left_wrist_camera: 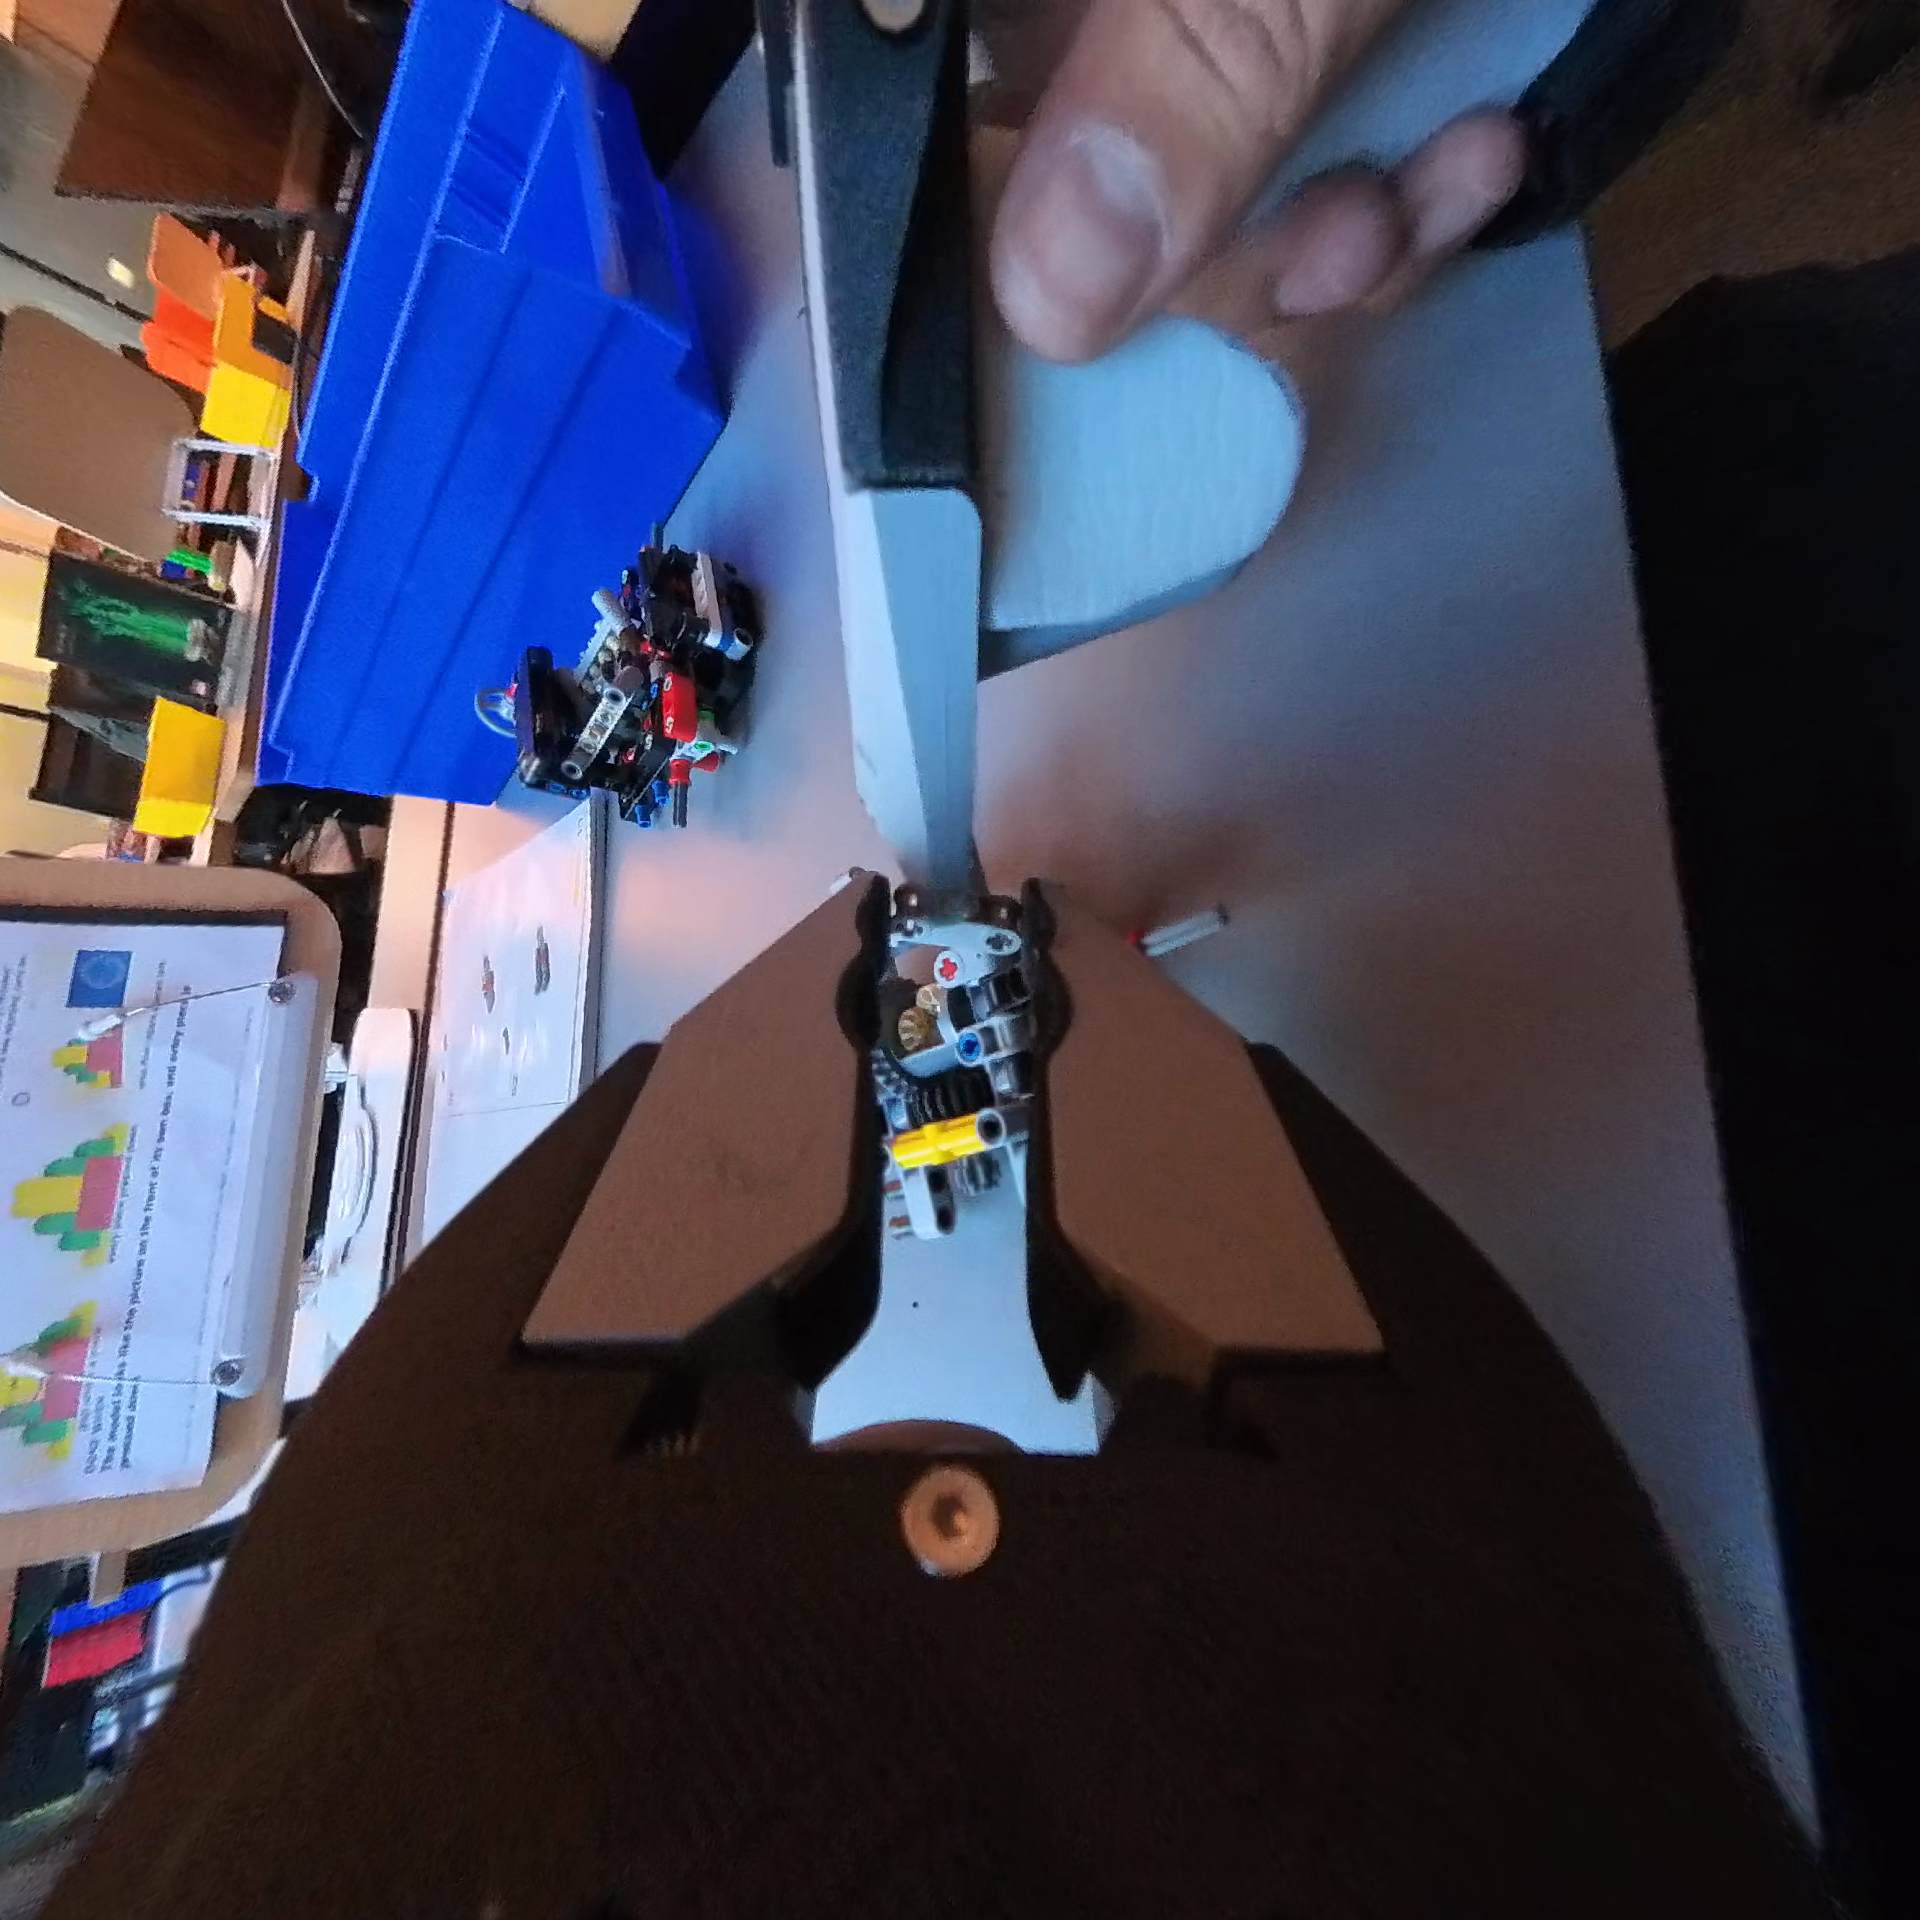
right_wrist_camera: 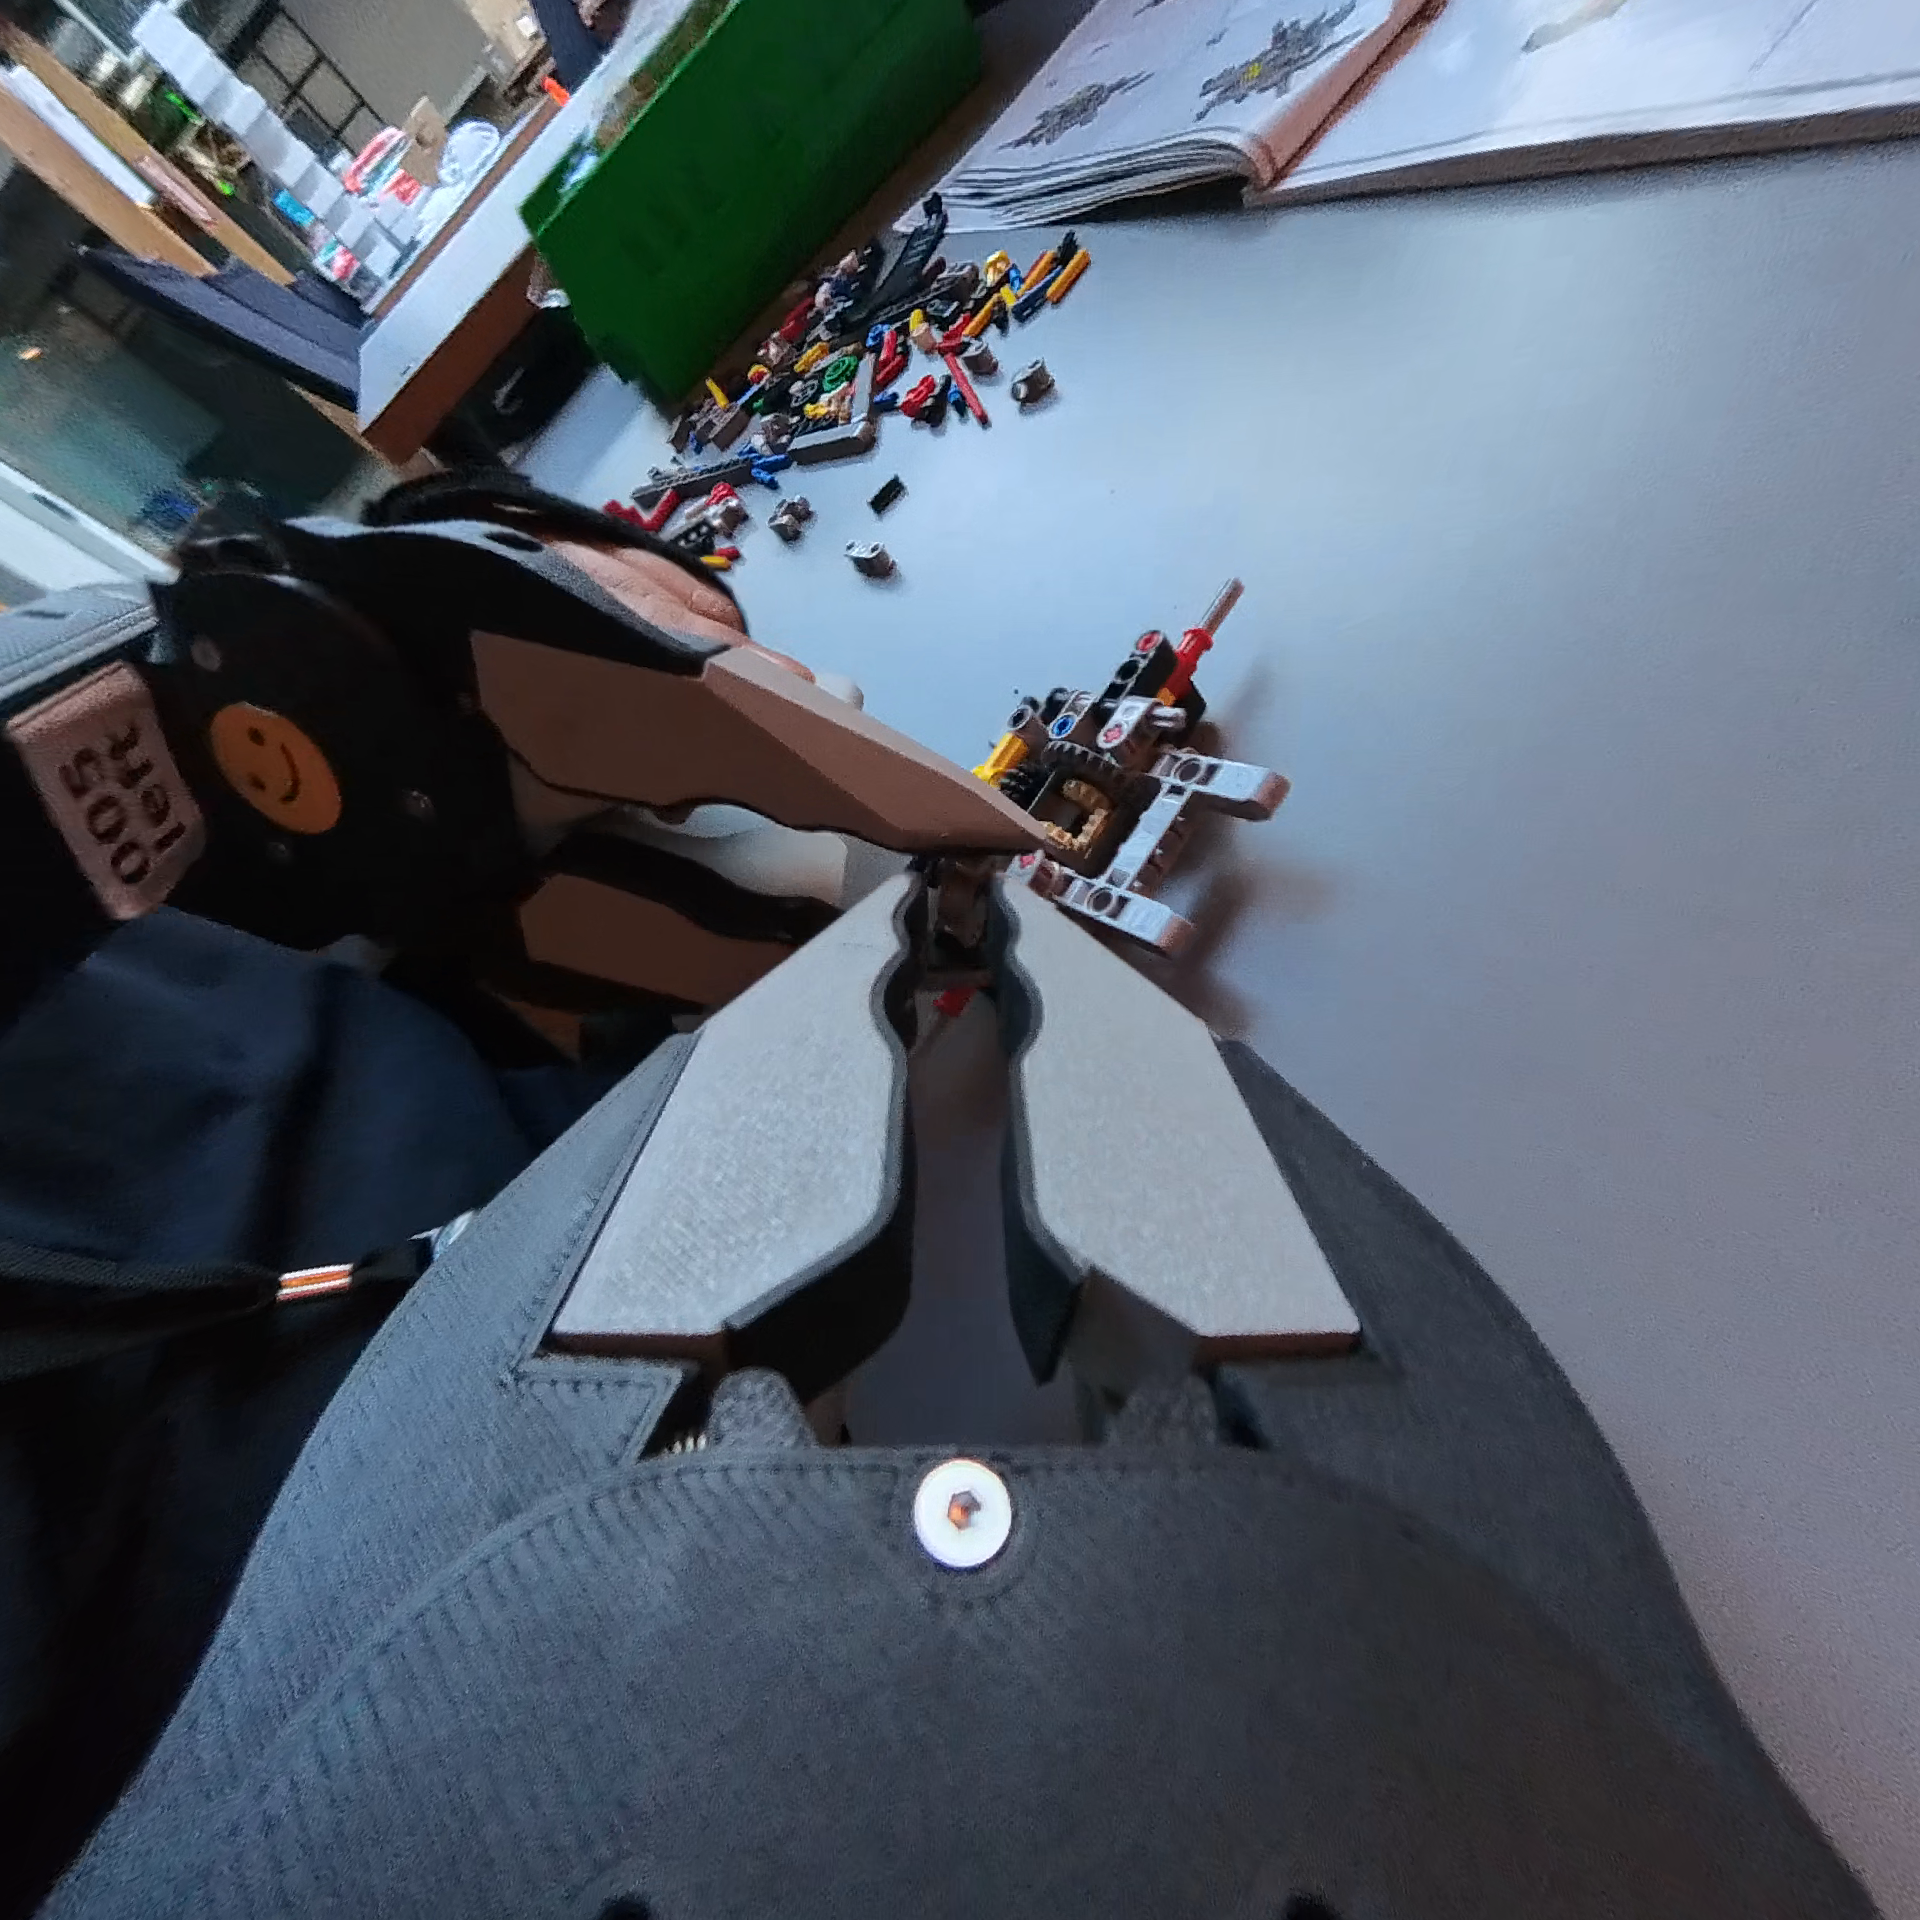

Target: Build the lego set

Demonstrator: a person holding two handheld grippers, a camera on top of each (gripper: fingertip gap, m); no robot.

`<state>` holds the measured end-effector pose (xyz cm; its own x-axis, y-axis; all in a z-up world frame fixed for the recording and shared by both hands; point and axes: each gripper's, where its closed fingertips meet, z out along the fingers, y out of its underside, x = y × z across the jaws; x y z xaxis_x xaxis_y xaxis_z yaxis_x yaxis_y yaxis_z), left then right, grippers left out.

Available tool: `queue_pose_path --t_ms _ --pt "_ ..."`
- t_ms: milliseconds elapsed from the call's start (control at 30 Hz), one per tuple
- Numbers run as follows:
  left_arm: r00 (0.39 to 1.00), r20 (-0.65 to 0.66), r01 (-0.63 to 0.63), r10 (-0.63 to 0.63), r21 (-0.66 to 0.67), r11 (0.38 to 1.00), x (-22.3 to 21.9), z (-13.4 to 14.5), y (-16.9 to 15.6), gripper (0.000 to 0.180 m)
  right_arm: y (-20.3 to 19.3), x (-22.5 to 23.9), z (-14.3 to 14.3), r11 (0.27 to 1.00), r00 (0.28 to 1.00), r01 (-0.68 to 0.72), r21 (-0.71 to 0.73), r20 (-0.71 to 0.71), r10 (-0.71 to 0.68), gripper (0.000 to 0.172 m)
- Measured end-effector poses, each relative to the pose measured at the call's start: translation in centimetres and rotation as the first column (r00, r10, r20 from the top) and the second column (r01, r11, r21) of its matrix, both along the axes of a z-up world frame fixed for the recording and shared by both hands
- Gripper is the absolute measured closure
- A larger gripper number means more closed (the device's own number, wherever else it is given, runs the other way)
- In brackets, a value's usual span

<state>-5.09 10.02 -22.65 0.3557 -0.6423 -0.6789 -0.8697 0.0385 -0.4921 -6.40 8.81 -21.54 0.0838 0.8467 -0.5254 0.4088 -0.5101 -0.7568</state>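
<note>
My left gripper (left_wrist_camera: 951, 894), with brown fingers, is shut on a small grey toy-brick assembly (left_wrist_camera: 956, 1039) with gears, a yellow piece and red and blue pins, held above the grey table (left_wrist_camera: 1403, 831). In the right wrist view the assembly (right_wrist_camera: 1143, 800) sticks out past the left gripper's upper finger (right_wrist_camera: 831, 748). My right gripper (right_wrist_camera: 956, 888), with grey fingers, is shut on a small dark piece (right_wrist_camera: 958, 914) that has a red bit behind it. It holds that piece against the near end of the assembly. In the left wrist view the right gripper's finger (left_wrist_camera: 914, 675) comes down onto the assembly's far end.
A blue bin (left_wrist_camera: 488, 416) and a second black-and-red brick assembly (left_wrist_camera: 644, 686) stand at the left. A loose white pin (left_wrist_camera: 1184, 928) lies on the table. Several loose parts (right_wrist_camera: 862, 364), a green bin (right_wrist_camera: 748, 156) and an open booklet (right_wrist_camera: 1299, 94) lie beyond. The tips of both grippers are at nearly the same place.
</note>
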Motion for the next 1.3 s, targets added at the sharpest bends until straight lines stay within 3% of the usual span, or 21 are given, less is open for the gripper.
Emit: queue_pose_path --t_ms 433,567,700,867,967,1100,1300 --pt "0.996 0.008 -0.088 0.088 -0.032 0.996 0.1 0.1 0.0 0.159 0.1 -0.4 -0.4 0.994 0.996 0.073 0.082 0.047 -0.077 0.167" --pt "0.992 0.123 -0.007 0.025 -0.143 0.990 1.1 0.1 -1.1 0.144 0.0 0.1 -0.2 0.996 0.998 0.052 0.076 0.021 -0.054 0.168" --pt "0.990 0.139 0.015 0.018 -0.233 0.972 -1.0 0.7 -1.4 0.122 1.1 1.1 -0.9 0.982 0.992 0.083 0.171 0.077 -0.097 0.168" --pt "0.978 0.201 0.027 0.052 -0.371 0.928 -3.1 0.0 -2.0 0.135 1.2 1.0 -2.2 0.949 0.977 0.057 0.312 0.177 -0.117 0.167" --pt "0.986 0.157 0.012 0.052 -0.382 0.924 -3.6 -1.3 -1.5 0.128 1.5 0.9 -2.6 0.925 0.969 0.049 0.377 0.207 -0.135 0.167" --pt "0.981 0.183 0.017 0.069 -0.429 0.903 -3.4 -1.8 -0.9 0.118 1.5 0.9 -2.7 0.917 0.967 0.044 0.397 0.213 -0.139 0.167" --pt "0.971 0.219 0.010 0.099 -0.447 0.894 -3.7 -1.4 -0.3 0.133 1.7 0.8 -2.7 0.906 0.964 0.049 0.420 0.219 -0.154 0.167"
